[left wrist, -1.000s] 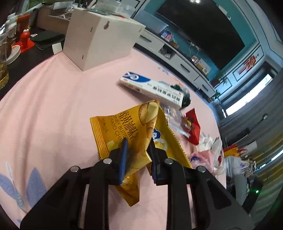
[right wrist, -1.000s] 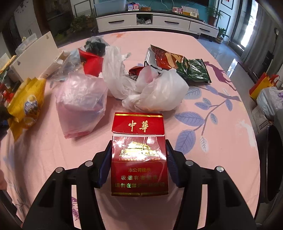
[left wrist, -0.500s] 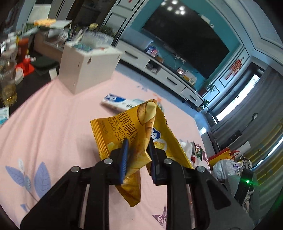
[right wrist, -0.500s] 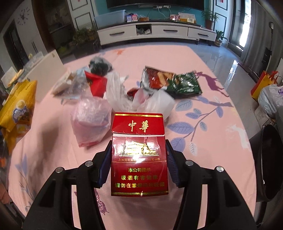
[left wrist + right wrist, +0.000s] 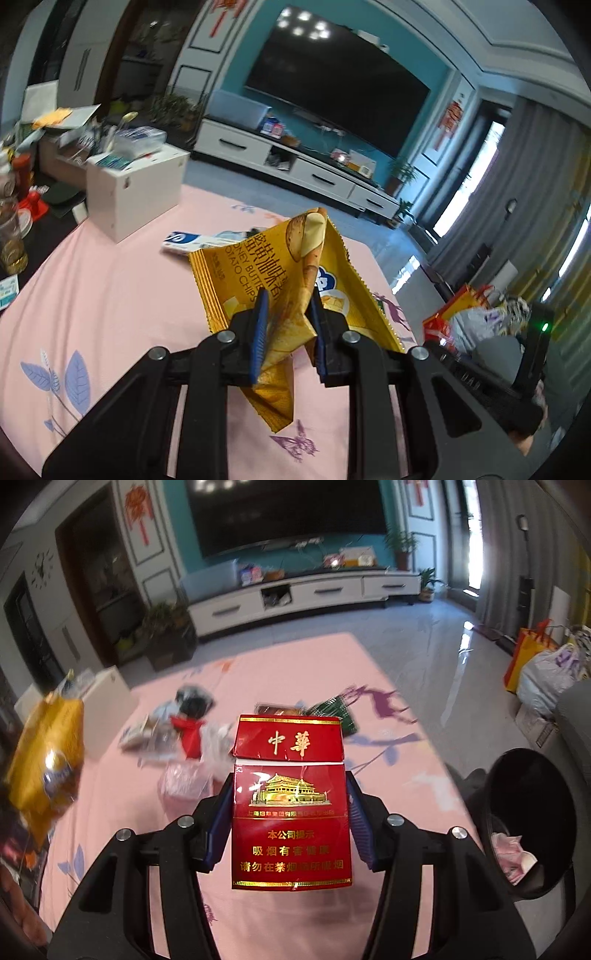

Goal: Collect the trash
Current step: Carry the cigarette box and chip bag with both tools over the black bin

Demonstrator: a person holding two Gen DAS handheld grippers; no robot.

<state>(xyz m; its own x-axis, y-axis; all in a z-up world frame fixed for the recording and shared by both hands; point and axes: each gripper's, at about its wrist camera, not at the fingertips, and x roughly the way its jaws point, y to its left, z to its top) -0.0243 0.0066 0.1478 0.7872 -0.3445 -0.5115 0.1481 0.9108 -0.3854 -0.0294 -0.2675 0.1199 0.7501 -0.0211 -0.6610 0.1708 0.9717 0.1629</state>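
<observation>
Left gripper (image 5: 286, 325) pinches a crumpled yellow chip bag (image 5: 291, 273), lifted clear of the pink tablecloth (image 5: 110, 295). Right gripper (image 5: 290, 812) clamps a red cigarette pack (image 5: 290, 805) (lid slightly ajar) upright, with loose wrappers (image 5: 184, 723) on the cloth beyond and a black bin (image 5: 532, 812) at far right.

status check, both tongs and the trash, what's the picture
Left tongs shut on yellow chip bag. Right tongs shut on red cigarette pack. Black bin at right, mouth unobstructed. More wrappers on pink table.
</observation>
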